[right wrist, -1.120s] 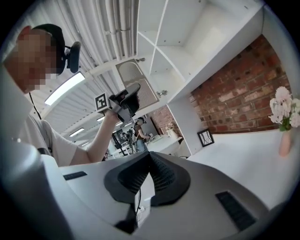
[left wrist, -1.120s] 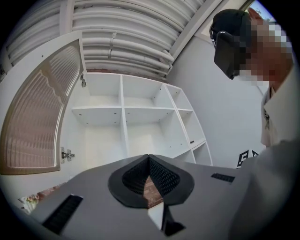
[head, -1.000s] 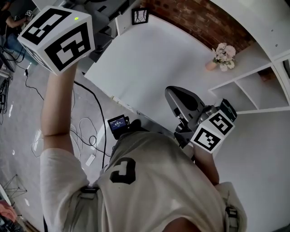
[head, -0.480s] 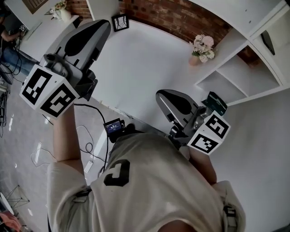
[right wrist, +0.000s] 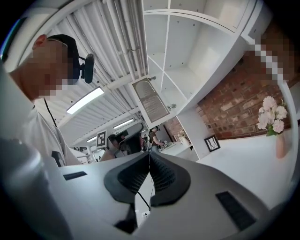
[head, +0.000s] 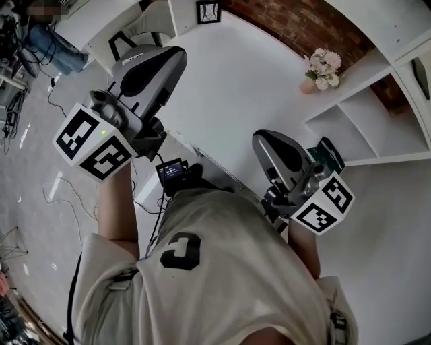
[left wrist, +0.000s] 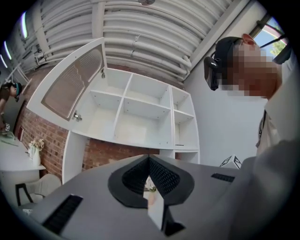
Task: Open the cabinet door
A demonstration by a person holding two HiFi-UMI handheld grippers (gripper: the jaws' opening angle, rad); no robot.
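The white cabinet hangs on the wall above a brick strip. Its mesh-panelled door stands swung wide open to the left, showing bare compartments. From the right gripper view the same door juts out from the shelves. My left gripper is shut and holds nothing, well short of the cabinet. My right gripper is shut too, with nothing between its jaws. In the head view the left gripper and right gripper are both held out level over the white table.
A vase of pale flowers stands on the table near the brick wall. A small framed picture stands at the far end. Low white shelves lie to the right. Cables trail on the floor at left.
My left gripper has come down from high near the camera and rolled, so its grey body now lies level over the table. The right gripper shifted slightly. Both stay shut.
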